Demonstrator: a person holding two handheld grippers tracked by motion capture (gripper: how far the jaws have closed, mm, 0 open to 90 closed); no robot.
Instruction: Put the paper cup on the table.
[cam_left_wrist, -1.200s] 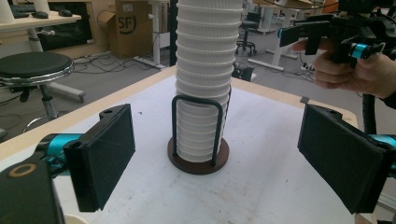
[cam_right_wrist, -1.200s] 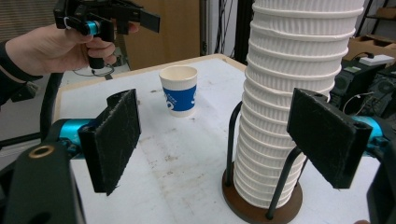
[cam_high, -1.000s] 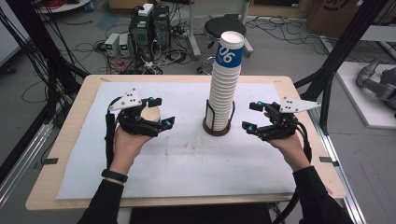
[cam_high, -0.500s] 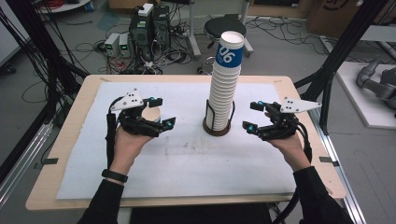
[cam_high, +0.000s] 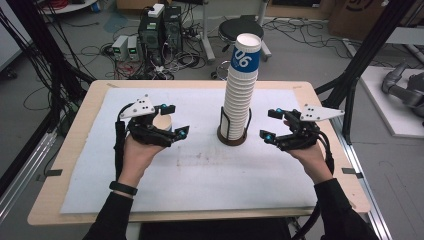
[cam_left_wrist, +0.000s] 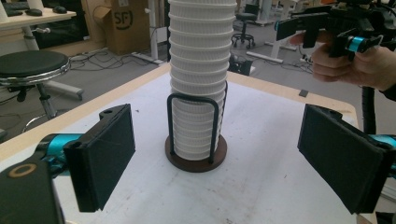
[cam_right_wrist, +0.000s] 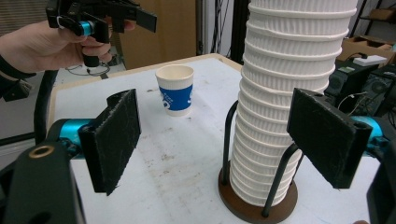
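Around us lies a cabled workshop floor; our wooden table (cam_high: 75, 200) carries a white mat (cam_high: 200, 175). Mid-table, a wire holder (cam_high: 234, 136) keeps the cup stack (cam_high: 239, 95) upright. Left gripper (cam_high: 170, 122), agape, flanks a lone cup (cam_high: 162, 121); right gripper (cam_high: 272, 125) is agape, empty.

A round black stool (cam_high: 239, 31) stands on the floor beyond the far edge of the table (cam_high: 200, 215). Left of the stool sit computer towers (cam_high: 160, 25) amid tangled cables (cam_high: 90, 50). Right of the stool, a cardboard box (cam_high: 357, 17) rests.
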